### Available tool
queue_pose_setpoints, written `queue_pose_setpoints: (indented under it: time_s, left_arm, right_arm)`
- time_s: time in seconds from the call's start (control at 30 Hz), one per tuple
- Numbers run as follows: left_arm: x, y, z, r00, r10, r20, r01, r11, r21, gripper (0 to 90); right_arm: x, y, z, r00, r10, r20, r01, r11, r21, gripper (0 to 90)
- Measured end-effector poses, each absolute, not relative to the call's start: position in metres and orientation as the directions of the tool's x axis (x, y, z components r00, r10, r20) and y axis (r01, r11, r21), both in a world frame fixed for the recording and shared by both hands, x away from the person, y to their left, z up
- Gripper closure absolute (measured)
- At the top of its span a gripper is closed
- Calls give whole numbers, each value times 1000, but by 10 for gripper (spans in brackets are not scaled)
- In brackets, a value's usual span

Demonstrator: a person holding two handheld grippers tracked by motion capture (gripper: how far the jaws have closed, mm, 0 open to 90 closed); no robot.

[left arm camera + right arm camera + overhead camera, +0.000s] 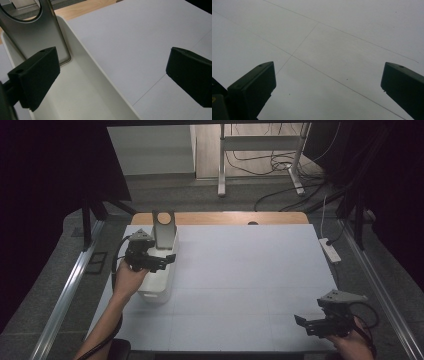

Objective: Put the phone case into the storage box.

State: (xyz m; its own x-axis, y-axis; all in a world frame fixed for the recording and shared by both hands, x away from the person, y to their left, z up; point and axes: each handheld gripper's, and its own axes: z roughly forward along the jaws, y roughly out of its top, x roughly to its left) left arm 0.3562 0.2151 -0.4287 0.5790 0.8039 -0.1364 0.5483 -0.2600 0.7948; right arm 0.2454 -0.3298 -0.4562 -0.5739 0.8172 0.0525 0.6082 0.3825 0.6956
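So nothing's grabbed yet: the left gripper (167, 261) is held wide over the white bin (159, 281) near the tabletop's (250, 270) left edge, right gripper (303, 322) wide too, parked by the front right corner.

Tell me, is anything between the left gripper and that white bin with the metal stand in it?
Nothing visible. The left gripper hangs open right over the white bin, one jaw above its inside and one beyond its rim, the metal stand just ahead.

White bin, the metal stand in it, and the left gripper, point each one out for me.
white bin (161, 282), high view, near right wall.
metal stand (37, 37), left gripper view, flat upright face below its round hole.
left gripper (167, 262), high view, between its open jaw tips.
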Motion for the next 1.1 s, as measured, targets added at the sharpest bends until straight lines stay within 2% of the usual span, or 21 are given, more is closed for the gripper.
queue_pose_setpoints:
  time_s: [1.1]
  left_arm:
    - [312,214,-431,612,780,-134,527,-275,804,2]
  right_arm:
    - [245,-331,-456,-582,810,64,605,380,700,0]
